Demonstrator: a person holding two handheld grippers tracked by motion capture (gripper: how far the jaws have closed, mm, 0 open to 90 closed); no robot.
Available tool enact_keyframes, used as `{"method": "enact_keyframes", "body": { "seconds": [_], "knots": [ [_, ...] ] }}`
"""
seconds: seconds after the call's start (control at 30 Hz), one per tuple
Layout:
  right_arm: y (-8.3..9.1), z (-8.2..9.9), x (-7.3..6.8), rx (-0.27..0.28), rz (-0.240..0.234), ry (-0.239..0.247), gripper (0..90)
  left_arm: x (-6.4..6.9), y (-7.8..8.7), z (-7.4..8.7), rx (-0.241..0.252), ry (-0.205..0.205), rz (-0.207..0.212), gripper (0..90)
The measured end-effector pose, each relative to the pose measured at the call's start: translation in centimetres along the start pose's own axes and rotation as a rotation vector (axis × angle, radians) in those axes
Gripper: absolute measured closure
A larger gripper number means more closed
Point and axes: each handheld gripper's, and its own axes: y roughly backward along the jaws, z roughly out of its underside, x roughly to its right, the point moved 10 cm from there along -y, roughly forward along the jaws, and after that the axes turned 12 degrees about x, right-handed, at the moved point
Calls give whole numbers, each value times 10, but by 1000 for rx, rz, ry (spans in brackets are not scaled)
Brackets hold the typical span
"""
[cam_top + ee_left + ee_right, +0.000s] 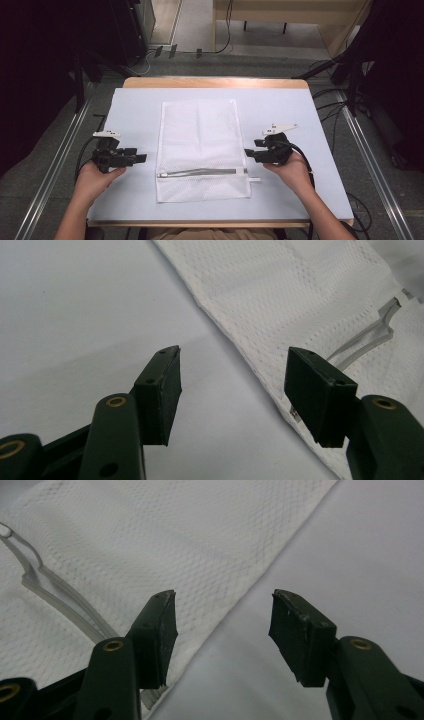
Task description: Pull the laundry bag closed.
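A white mesh laundry bag [200,150] lies flat in the middle of the table [135,107], its long sides running away from the person and its zipper [200,172] crossing it near the end closest to them. From the high view the whole outline shows, with faint fold creases in the upper half and the zipper's pull tab [254,179] poking out past the bag's right edge. The table carries a pale blue-grey cover, with a wooden rim visible at the far side.

The left gripper [142,158] sits just off the bag's left edge, held in the person's left hand [92,180], its fingers pointing toward the bag. The left gripper view [232,385] adds what the high view cannot: the fingers stand well apart with nothing between them, one over the bare table cover and the other over the bag's hemmed edge, and the mesh weave and the grey zipper tape show clearly.

The right gripper [248,152] is at the bag's right edge, level with a spot just above the zipper, in the right hand [292,172]. In the right gripper view [222,625] its fingers are also apart and hold nothing; the bag's edge runs diagonally between them, one finger above mesh, the other above the cover. Whether either finger touches the fabric cannot be told.
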Motion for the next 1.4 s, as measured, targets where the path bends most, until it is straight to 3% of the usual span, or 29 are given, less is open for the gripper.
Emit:
{"method": "enact_keyframes", "body": {
  "seconds": [0.83,1.4],
  "knots": [
    [-20,-14,-44,-8,-92,75,504,5,11,9,10,-8,-7,407],
    [-33,-21,-73,-21,-149,96,561,9,12,10,14,-5,2,434]
  ]
}}
